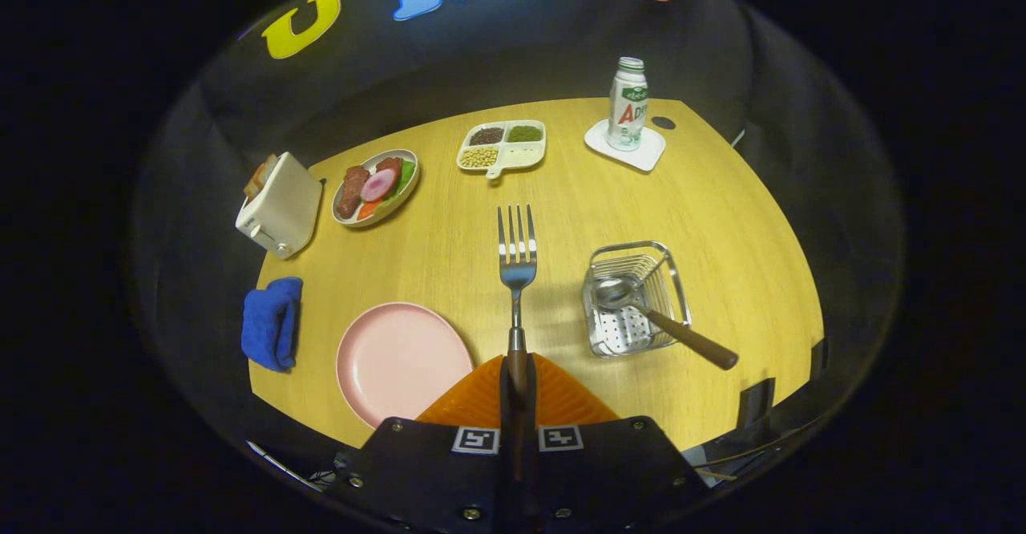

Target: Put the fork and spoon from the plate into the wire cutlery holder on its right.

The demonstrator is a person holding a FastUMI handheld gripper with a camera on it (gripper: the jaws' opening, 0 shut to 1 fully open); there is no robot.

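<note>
Clamping the brown handle of a silver metal fork (517, 265), the gripper (517, 386) has its two fingers pressed together on that handle, whose lower part is hidden between them. The fork points straight ahead beyond the fingertips, tines up and away, held above the pale wooden table (561, 205); how high it sits above the wood cannot be judged.

Just left of the fingers, near the table's near edge, lies the round pink plate (397, 353), bare, its near-right rim covered by the fingers. To the right of the fork stands the square wire cutlery holder (637, 297), and the brown-handled metal spoon (653, 317) is in it, bowl down inside, handle leaning out over the holder's near-right rim.

A crumpled blue cloth (272, 321) lies at the left edge. Further back on that edge is a white toaster (280, 205) with bread in its slot. Beside it is a plate of mixed food (375, 187), the items hard to identify. Toward the far edge sits a white divided dish of beans and grains (502, 147), and near the far right corner a white bottle with a green cap (628, 105) stands on a white coaster (625, 149).
</note>
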